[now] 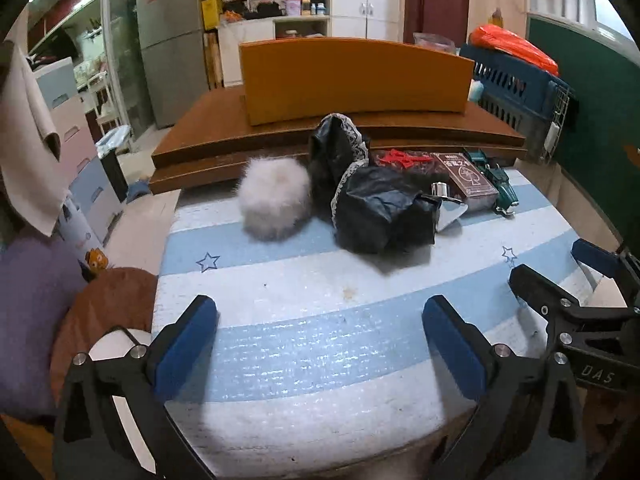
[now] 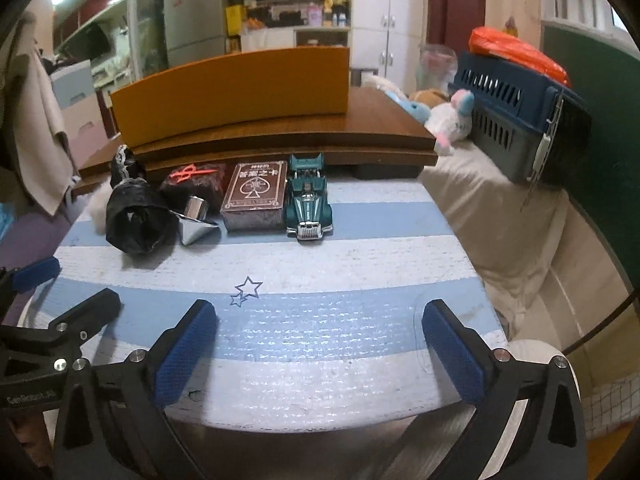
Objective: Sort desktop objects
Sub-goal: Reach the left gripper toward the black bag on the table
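On the blue-and-white striped mat (image 1: 320,344) lie a fluffy white pom-pom (image 1: 274,198), a black lace-trimmed cloth item (image 1: 372,196), a shiny metal cone (image 2: 196,226), a black pouch with red bow (image 2: 194,180), a brown card box (image 2: 256,196) and a green toy car (image 2: 309,200), all in a row at the mat's far side. My left gripper (image 1: 320,344) hovers open over the near mat, nothing between its blue pads (image 1: 188,352). My right gripper (image 2: 320,344) is open too, empty, nearer the car; it also shows at the right edge as the right gripper (image 1: 560,276).
A brown wooden platform (image 1: 320,136) with an orange box (image 1: 356,80) rises behind the row. A blue pet crate (image 2: 520,120) with an orange bag stands at the right, plush toys (image 2: 448,120) beside it. A purple cushion (image 1: 32,320) lies to the left.
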Demonstrator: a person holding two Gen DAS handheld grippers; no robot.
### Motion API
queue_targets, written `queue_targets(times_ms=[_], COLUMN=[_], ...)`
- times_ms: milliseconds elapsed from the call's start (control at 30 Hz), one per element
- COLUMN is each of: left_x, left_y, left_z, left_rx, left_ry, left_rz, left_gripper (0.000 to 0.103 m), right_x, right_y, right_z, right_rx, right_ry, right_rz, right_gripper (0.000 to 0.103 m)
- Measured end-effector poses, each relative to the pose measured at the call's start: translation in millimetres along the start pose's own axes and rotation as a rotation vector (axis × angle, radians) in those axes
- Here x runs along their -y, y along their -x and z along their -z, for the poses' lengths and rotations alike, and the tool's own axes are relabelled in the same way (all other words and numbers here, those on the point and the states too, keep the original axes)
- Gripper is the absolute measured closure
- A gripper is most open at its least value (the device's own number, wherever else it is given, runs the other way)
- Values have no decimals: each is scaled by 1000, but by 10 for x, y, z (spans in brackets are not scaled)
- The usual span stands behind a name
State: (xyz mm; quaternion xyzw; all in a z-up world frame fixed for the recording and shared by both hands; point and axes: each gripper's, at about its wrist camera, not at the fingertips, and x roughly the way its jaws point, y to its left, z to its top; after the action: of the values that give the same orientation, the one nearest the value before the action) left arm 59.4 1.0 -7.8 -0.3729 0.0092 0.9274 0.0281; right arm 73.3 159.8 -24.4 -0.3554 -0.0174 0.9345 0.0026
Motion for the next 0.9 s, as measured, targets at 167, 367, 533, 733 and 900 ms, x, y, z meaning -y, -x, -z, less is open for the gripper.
queue_targets(times_ms=[167,367,533,733,900], left_x=[-3,-31,-93,-54,63], left_y=[13,-6,46,152,-32], left_z=[85,90,-33,-319,-447], left_rx=[32,20,8,104,83], left_ry=[16,31,54,50,42], left_rz=[-14,-18,47,77,89], left_gripper=[0,0,0,17,30], right_x=[8,-8,-11,-9,-10], right_y=[35,76,82,80,80], right_z=[17,5,8,10,14], right_rx=[26,39,40,41,42], right_ry=[1,1,1,1,1], right_rz=[-2,-2,-2,-2,-1], right_gripper=[0,0,0,0,0])
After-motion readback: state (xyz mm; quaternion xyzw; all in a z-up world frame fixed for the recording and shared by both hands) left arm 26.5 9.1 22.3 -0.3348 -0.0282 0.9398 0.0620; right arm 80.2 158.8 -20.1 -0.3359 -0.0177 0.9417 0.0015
